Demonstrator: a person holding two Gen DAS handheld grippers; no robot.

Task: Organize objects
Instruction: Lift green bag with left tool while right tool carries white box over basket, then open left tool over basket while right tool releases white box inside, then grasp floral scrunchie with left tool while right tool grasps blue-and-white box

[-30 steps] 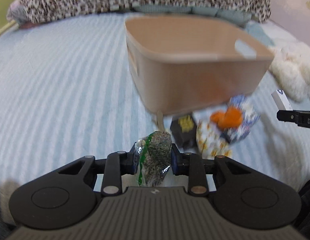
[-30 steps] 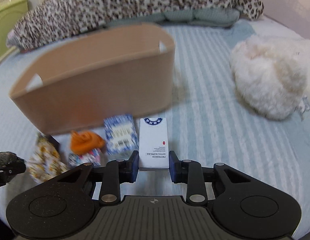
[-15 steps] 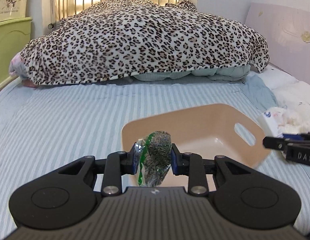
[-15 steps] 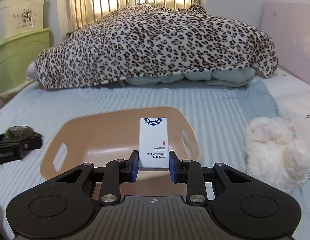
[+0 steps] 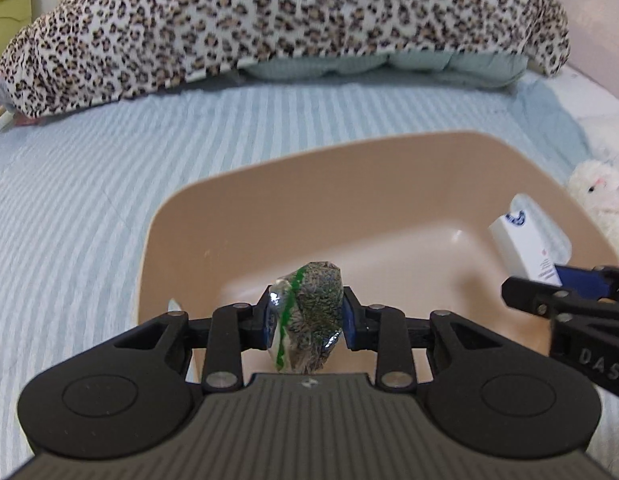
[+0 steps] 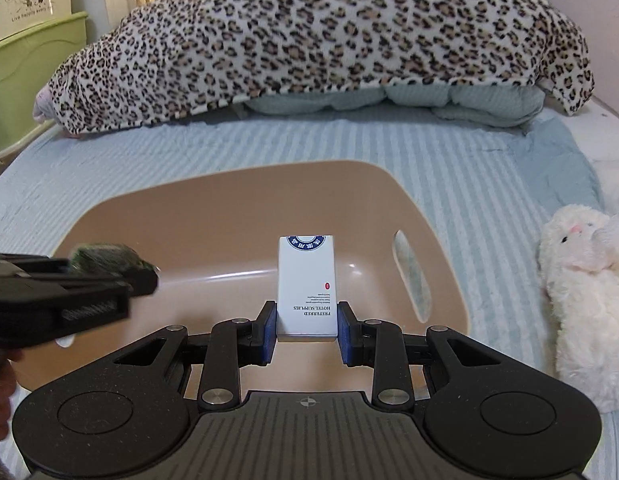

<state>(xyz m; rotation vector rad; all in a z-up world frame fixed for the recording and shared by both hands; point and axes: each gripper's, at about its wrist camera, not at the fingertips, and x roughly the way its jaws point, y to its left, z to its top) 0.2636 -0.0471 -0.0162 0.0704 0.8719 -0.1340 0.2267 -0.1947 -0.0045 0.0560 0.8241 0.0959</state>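
**Q:** So what was each tool doing at that moment?

**A:** The left tool (image 5: 305, 322) had its fingers clamped on a crinkly clear packet (image 5: 307, 316) with dark greenish-grey stuff inside and a green stripe down one side. The right tool (image 6: 307, 332) was pinched on a small white box (image 6: 307, 284) with a blue round logo at the far end and "PREFERRED HOTEL SUPPLIES" printed upside down near the pads. The box stuck straight out ahead between the fingers.

**Q:** And where was the bin?

**A:** The tan plastic bin (image 5: 269, 200) sat on the striped light-blue bedspread (image 5: 89, 200), right under and ahead of both tools. Both the packet and the box were held above its open inside, not touching the floor of it as far as I could see. From the right wrist view, the bin (image 6: 229, 208) had a handle slot in the wall just right of that tool's tips, and the left tool (image 6: 141, 276) poked in from the left with the packet looking blurry. From the left wrist view, the right tool (image 5: 549, 280) came in from the right with the box (image 5: 523, 246) tilted over the bin's right side.

**Q:** Anything else around?

**A:** A white plush toy (image 6: 581, 280) lay on the bed beyond the bin's right wall, and a leopard-print blanket (image 6: 329, 40) was heaped well ahead, with a green cabinet (image 6: 25, 72) far left.
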